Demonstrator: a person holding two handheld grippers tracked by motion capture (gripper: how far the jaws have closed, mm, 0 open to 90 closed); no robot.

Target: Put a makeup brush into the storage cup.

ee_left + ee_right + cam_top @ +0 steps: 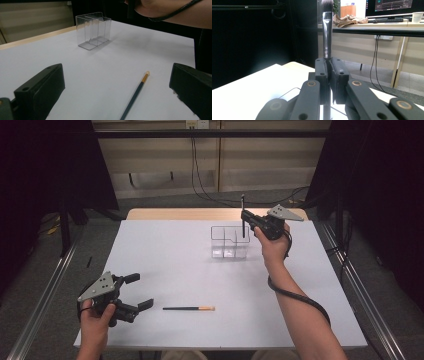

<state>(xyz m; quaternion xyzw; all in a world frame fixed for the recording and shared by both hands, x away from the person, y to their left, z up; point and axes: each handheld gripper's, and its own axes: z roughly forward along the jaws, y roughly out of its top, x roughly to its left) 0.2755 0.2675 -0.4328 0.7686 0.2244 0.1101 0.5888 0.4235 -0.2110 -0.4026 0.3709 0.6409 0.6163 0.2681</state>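
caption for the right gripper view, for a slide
Right tongs shut on an upright makeup brush, bristles up.

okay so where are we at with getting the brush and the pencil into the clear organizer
Nothing looks done yet: the clear organizer appears empty. In hand: the right hand-held gripper is shut on the makeup brush, holding it upright over the organizer, its lower end apparently just inside. Left to do, probably: release the brush, then take the pencil, which lies on the white table in front of the open left hand-held gripper.
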